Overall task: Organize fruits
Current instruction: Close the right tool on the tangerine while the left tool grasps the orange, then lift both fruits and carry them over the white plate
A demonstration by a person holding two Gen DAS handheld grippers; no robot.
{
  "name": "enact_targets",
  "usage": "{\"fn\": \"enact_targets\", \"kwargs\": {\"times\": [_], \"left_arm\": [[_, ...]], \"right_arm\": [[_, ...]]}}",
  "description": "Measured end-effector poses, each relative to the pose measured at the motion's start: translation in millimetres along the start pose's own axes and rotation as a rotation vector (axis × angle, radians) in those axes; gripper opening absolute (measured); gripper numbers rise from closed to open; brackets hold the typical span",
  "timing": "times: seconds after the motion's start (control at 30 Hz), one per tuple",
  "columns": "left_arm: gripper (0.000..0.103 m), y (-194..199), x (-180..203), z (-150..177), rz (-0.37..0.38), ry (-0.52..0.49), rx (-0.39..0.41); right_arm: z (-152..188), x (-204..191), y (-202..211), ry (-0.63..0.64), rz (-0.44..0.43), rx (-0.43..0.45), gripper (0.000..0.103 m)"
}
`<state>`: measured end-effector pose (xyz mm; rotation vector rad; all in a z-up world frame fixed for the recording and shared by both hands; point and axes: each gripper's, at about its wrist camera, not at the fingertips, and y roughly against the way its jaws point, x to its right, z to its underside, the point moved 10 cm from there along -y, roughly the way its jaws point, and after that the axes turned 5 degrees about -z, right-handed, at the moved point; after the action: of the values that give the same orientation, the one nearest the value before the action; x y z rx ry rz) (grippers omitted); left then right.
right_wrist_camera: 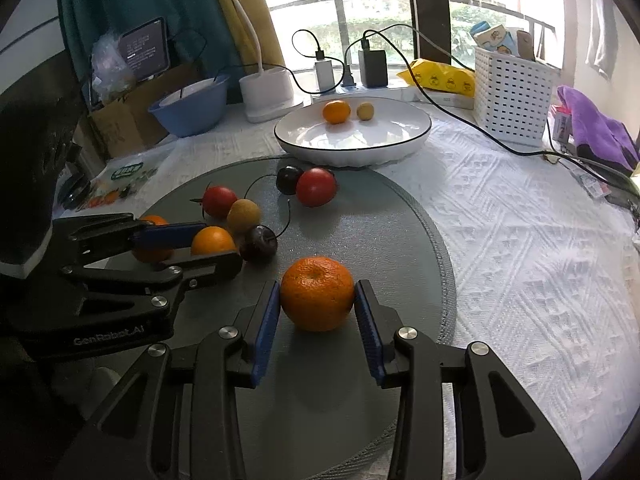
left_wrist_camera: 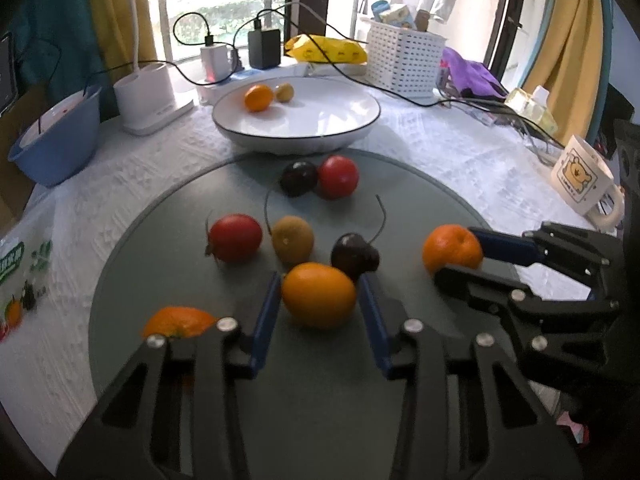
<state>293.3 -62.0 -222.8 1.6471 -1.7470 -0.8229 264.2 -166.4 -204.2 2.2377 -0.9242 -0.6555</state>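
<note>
Cherry (left_wrist_camera: 354,256) behind kumquat (left_wrist_camera: 318,294)

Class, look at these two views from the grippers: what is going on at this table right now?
A person is sorting fruit with a gripper in each hand. The left gripper has its jaws around a smooth orange fruit on the grey mat; the right gripper clamps a mandarin. Both fruits still sit on the mat. The white plate behind already holds two small fruits, while tomatoes, cherries and others wait on the mat.
</note>
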Motion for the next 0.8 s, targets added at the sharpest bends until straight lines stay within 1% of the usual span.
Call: {"fn": "enact_targets", "kwargs": {"times": [0.3,0.63,0.8], "left_arm": [[0.038,2.9,3.6,1.1,0.022,0.006,-0.003],[0.038,20.4,3.6,-7.1,0.028,0.004,0.041],[0.038,30.1,4.9,-12.5,0.016,-0.015,0.074]], "right_arm": [[-3.4,3.3,5.7,-0.003,0.007,0.016,0.041],[-8.1,-1.1,11.9,0.012,0.012,0.031,0.041],[-12.4,-3.4,15.4,0.022,0.017,0.04,0.041]]}}
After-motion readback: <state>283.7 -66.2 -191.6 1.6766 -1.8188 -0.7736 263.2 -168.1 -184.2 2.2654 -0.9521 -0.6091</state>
